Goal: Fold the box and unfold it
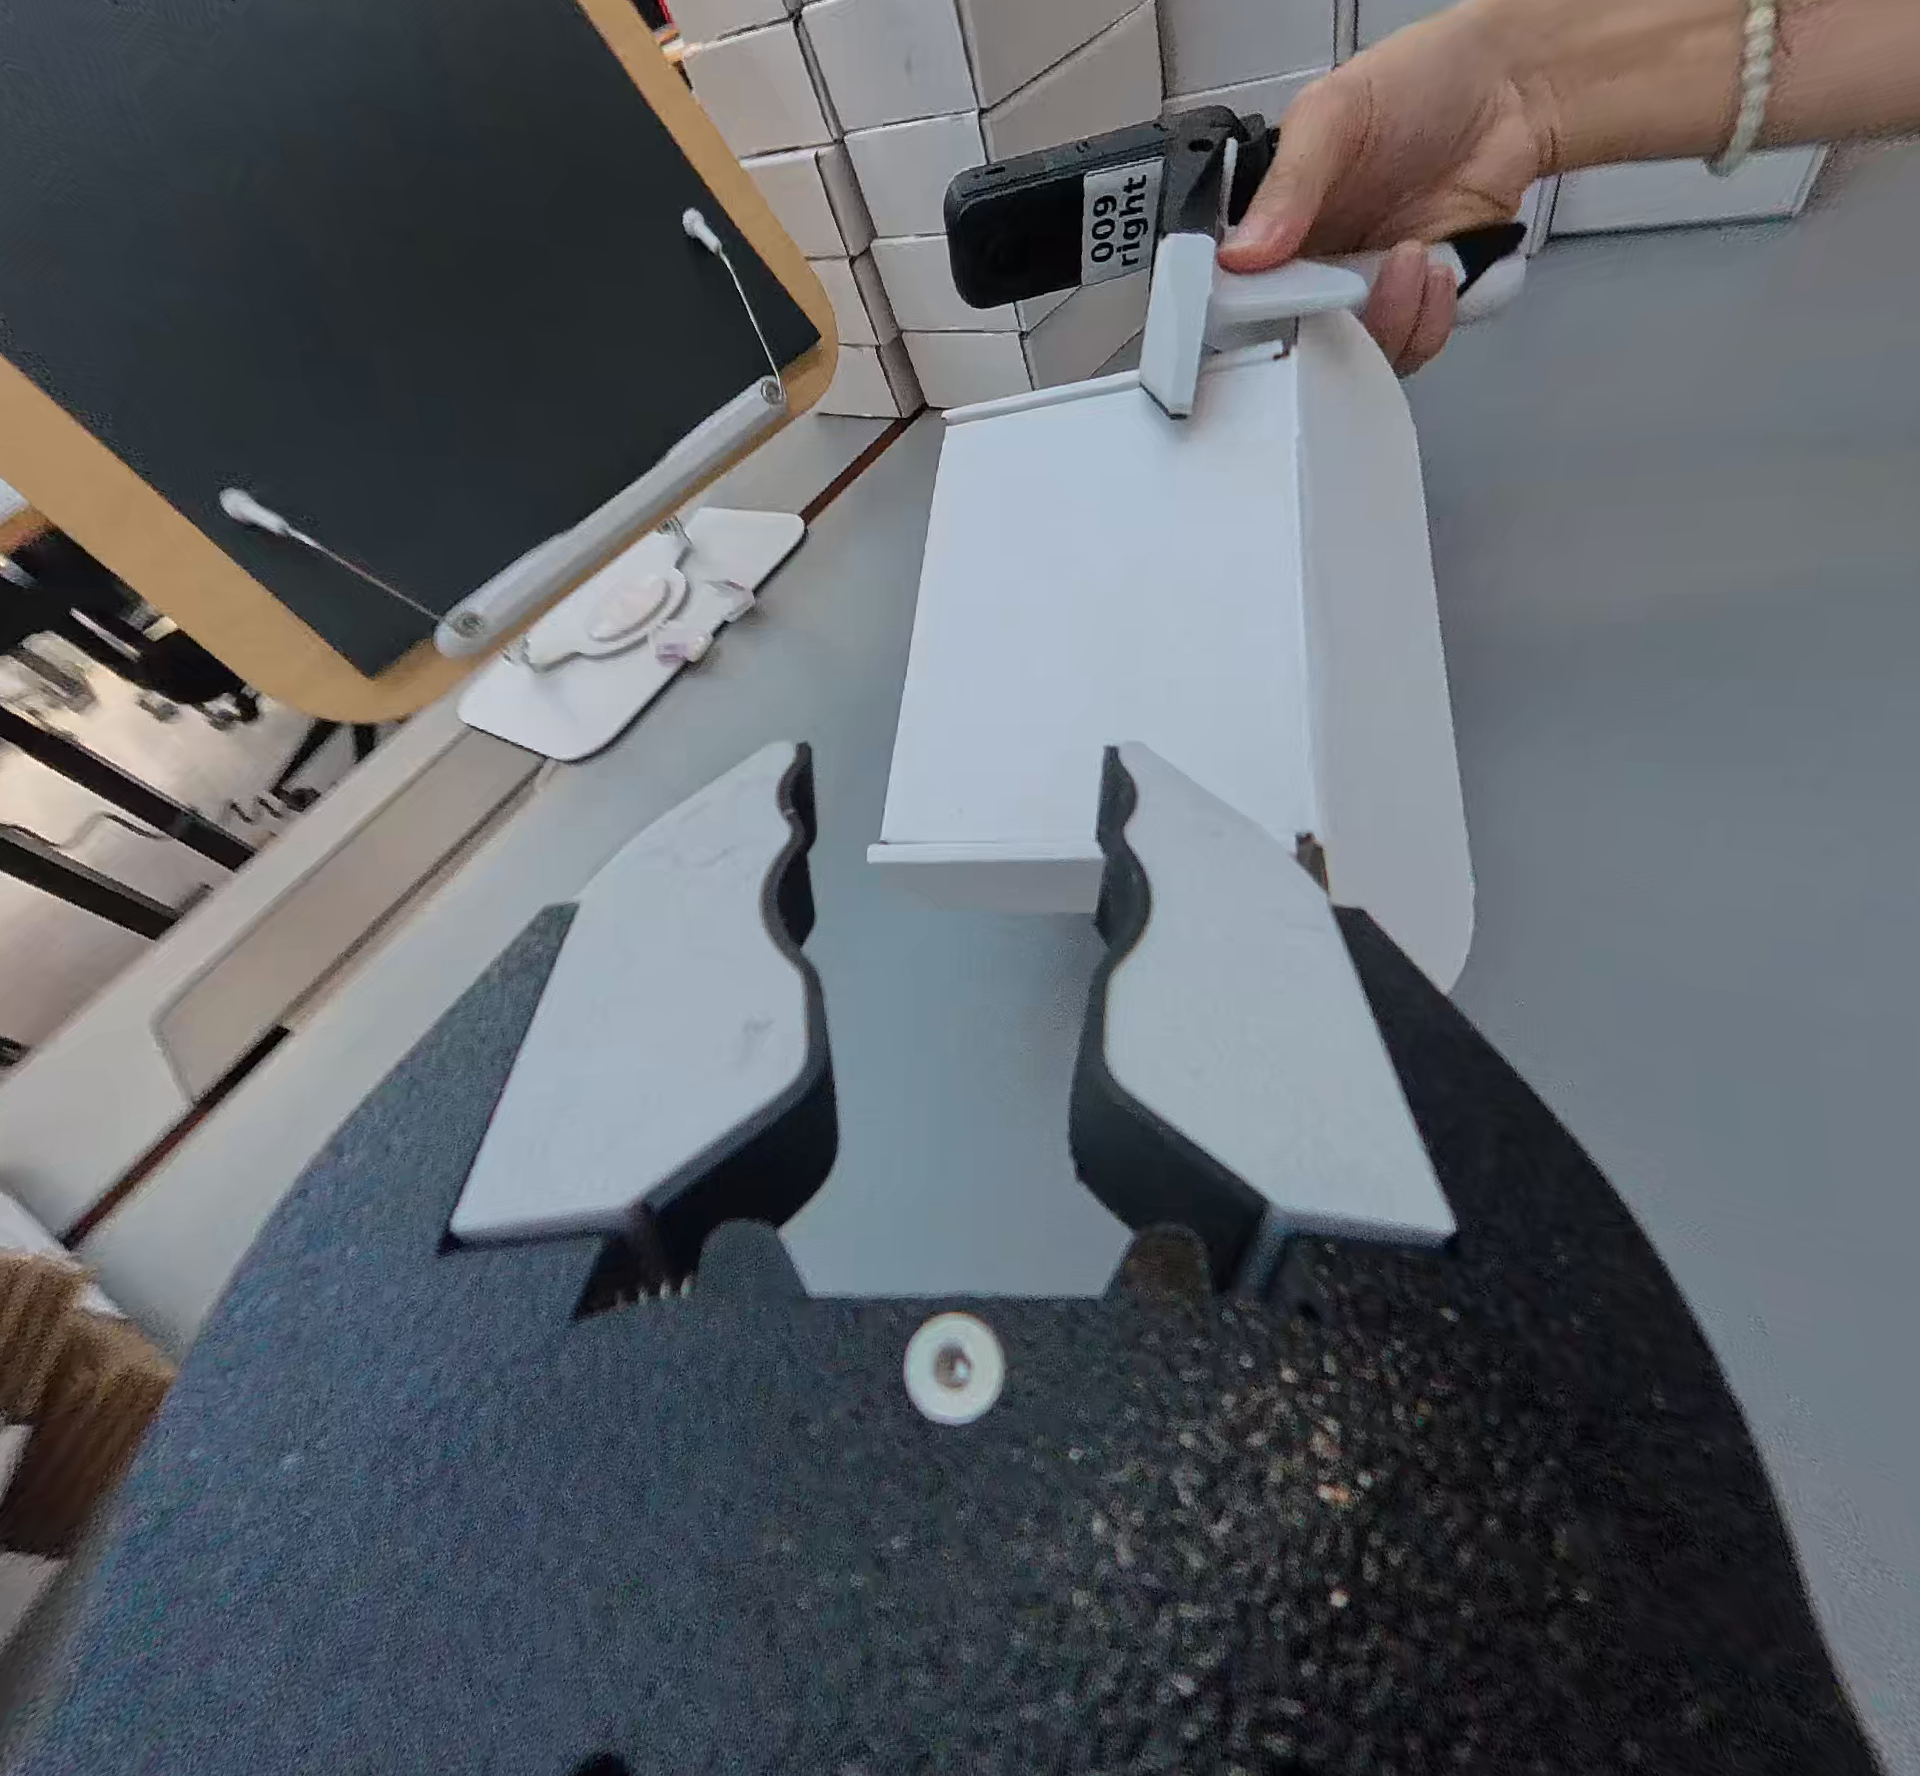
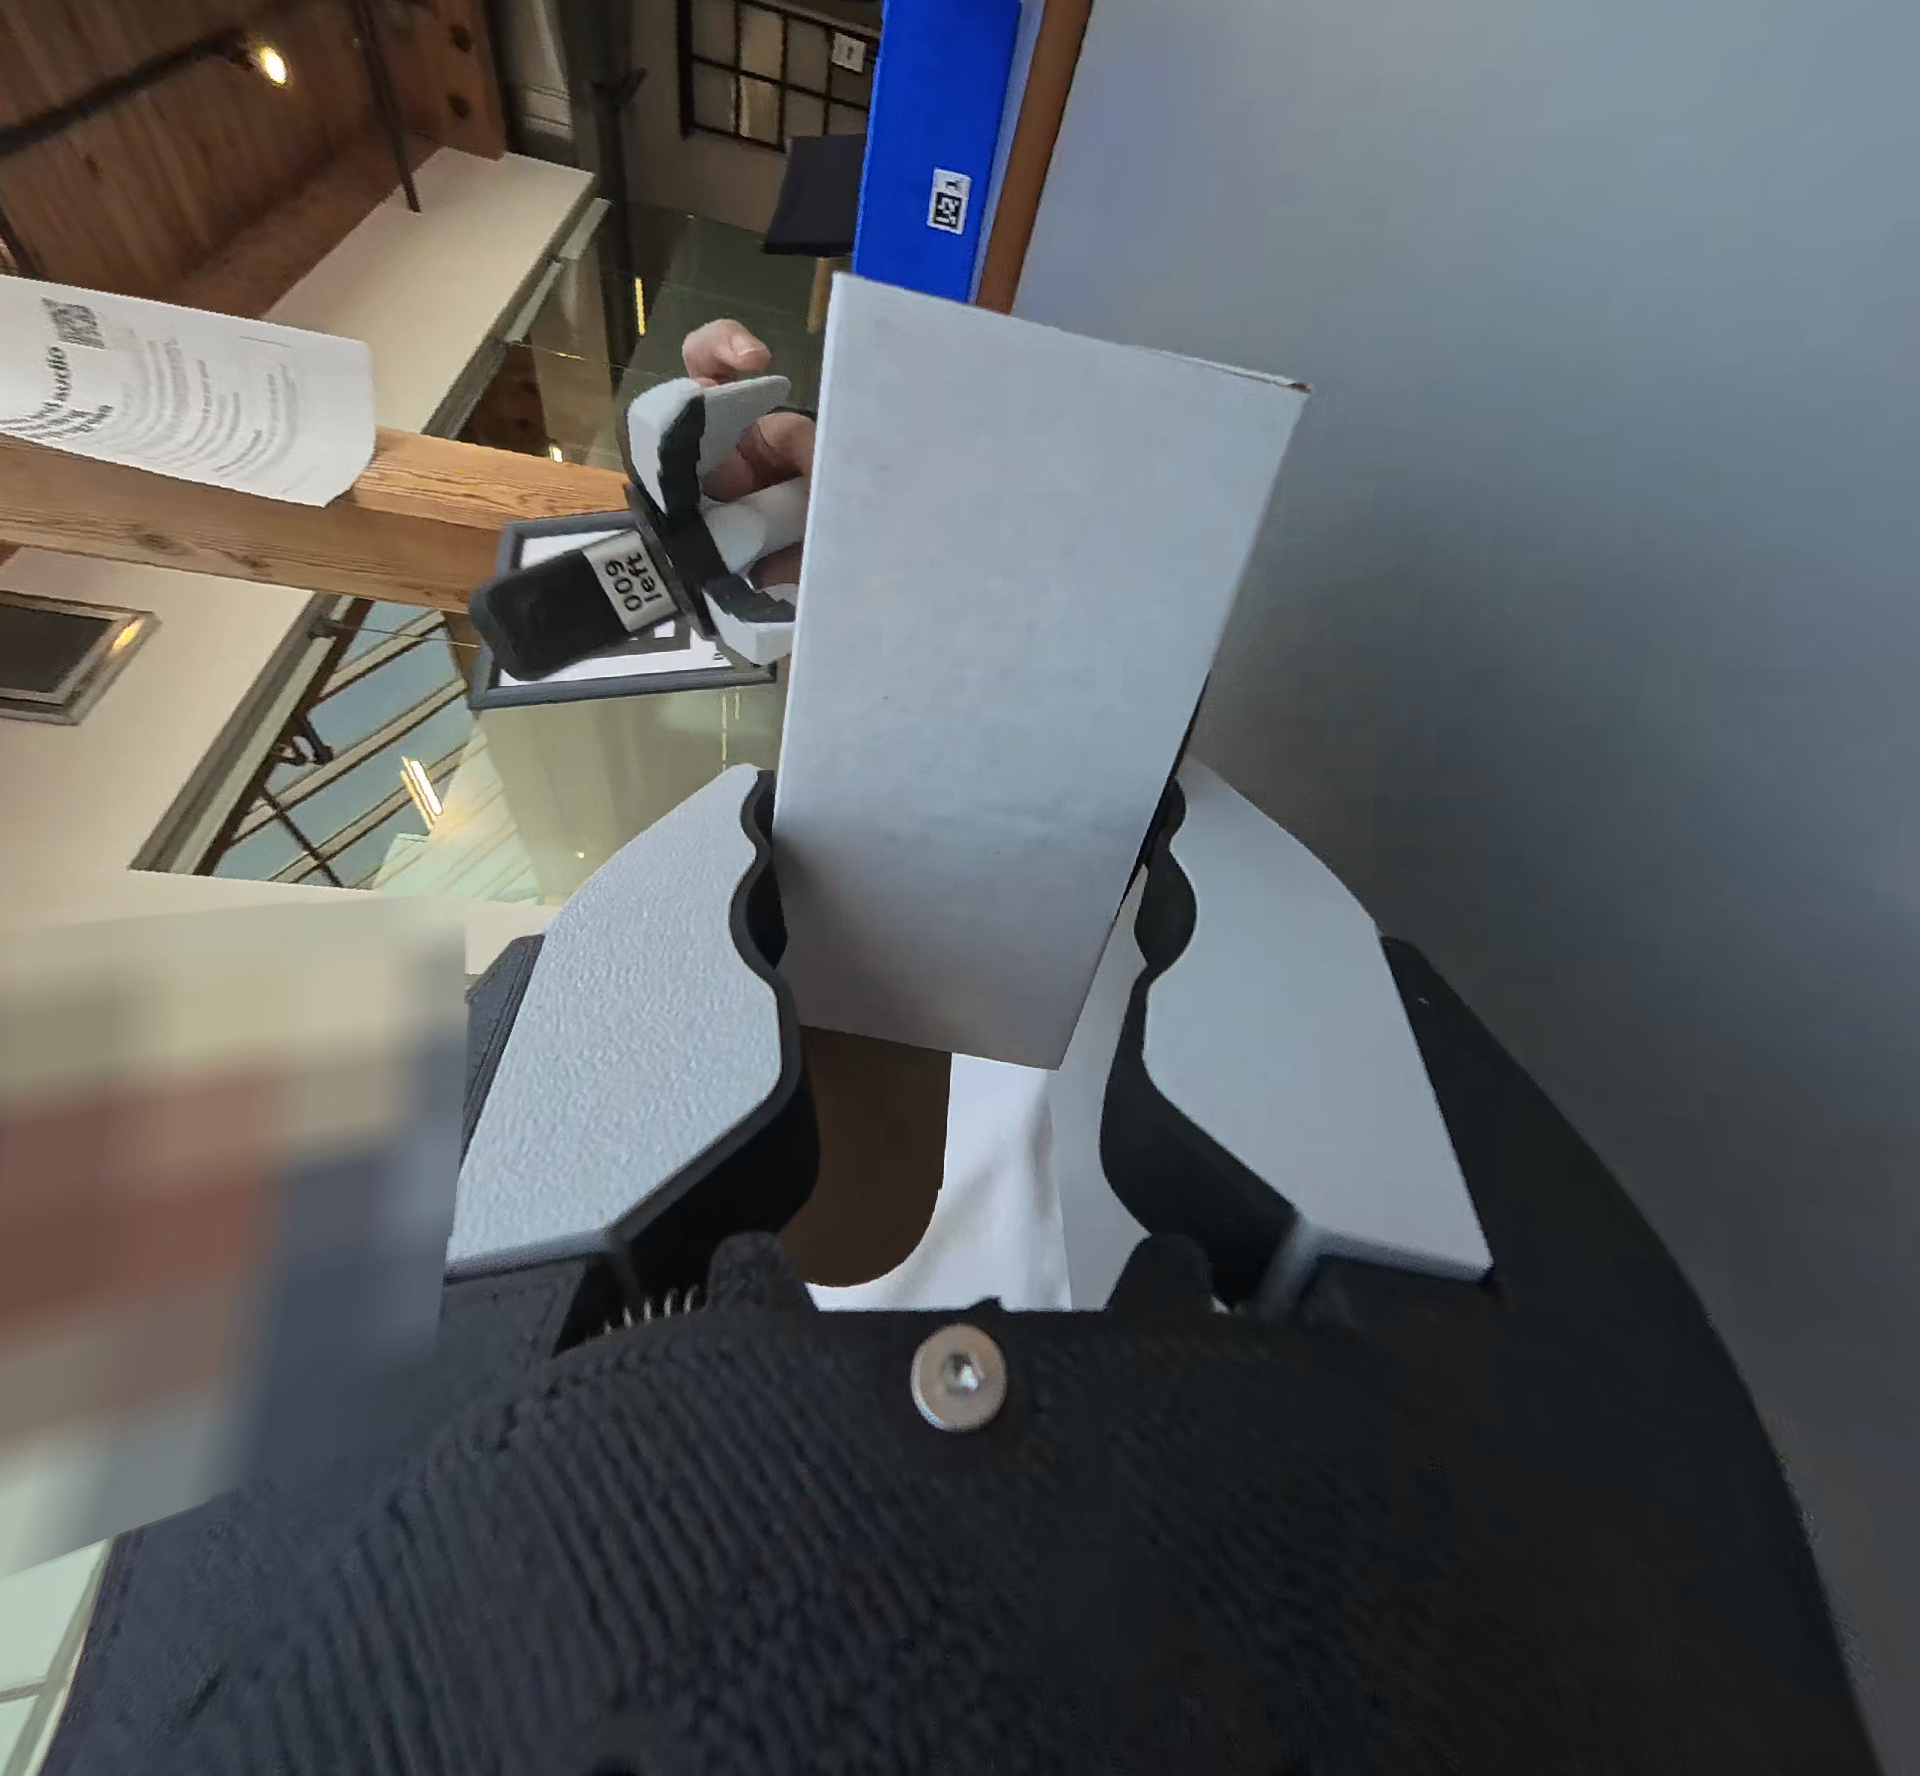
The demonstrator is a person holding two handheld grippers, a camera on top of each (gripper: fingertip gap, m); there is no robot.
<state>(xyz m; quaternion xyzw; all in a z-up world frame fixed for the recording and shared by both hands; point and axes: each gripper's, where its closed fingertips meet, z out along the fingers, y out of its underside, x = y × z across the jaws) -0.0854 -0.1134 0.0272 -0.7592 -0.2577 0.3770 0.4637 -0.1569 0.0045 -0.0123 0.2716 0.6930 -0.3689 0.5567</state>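
A white cardboard box [image 1: 1101, 625] lies lengthwise on the grey table [image 1: 1662, 687], with a rounded flap [image 1: 1382, 604] spread out on its right side. My left gripper [image 1: 956, 791] is open and empty, and the box's near end sits just in front of its fingertips. My right gripper [image 1: 1174, 355], held by a hand, is at the box's far end. In the right wrist view the right gripper [image 2: 961, 796] is open, and the box's end panel [image 2: 1018, 666] stands between its fingers. The left gripper [image 2: 727, 573] shows there, partly hidden behind the box.
A black board in a tan frame [image 1: 343, 251] on a white stand base [image 1: 623, 646] stands at the left. Several stacked white boxes [image 1: 935, 64] form a wall at the back. The table edge [image 1: 312, 895] runs along the left. A blue panel [image 2: 925, 126] lies beyond the table.
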